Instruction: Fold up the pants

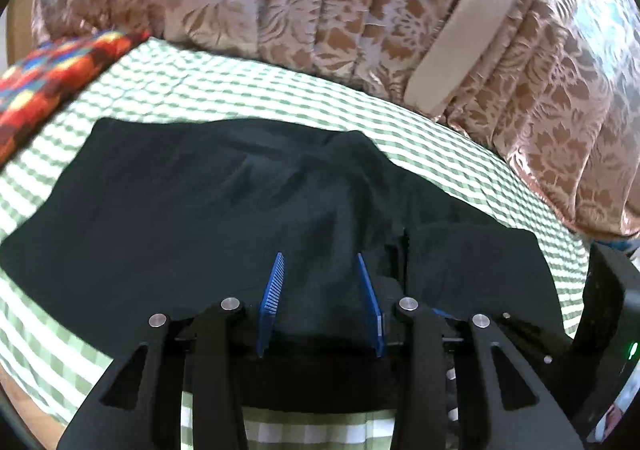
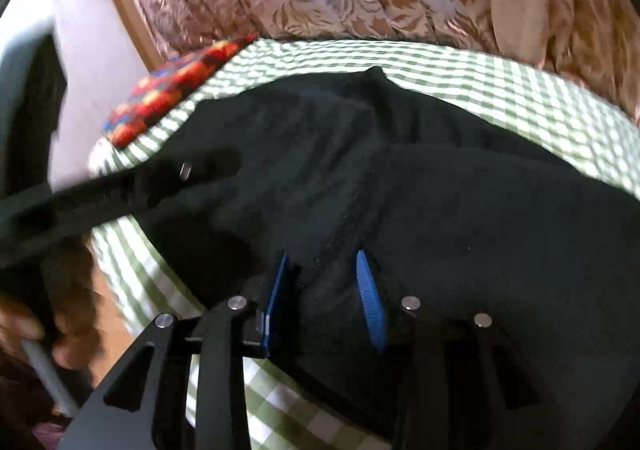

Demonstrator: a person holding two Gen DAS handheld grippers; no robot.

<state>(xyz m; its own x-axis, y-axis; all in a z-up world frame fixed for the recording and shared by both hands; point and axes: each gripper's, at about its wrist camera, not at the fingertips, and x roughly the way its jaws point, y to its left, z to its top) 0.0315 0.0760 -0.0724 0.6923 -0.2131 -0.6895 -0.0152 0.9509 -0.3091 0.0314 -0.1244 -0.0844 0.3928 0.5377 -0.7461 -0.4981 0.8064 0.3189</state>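
- The dark pants (image 1: 224,201) are lying spread over a surface covered in a green-and-white checked sheet (image 1: 248,89), reaching nearly across its width.
- The left tongs (image 1: 320,270) are sitting over the near edge of the pants with the blue pads (image 1: 272,290) partly apart; dark cloth is lying between them, but I cannot tell whether they are pinching it.
- The right tongs (image 2: 324,270) are sitting over the near edge too, pads partly apart, with a raised ridge of the pants between them; I cannot tell if it is being held there either.
- In the right wrist view the pants (image 2: 440,209) are bunching into a fold just ahead of the tongs, and the left tool's black frame (image 2: 120,185) is reaching in from the left over the cloth.
- A patterned brown curtain (image 1: 320,1) is hanging behind the sheet, with a pale band (image 1: 460,33) crossing it.
- A bright multicoloured cloth (image 1: 52,77) is lying at the far left corner.
- The pictures are blurring slightly.
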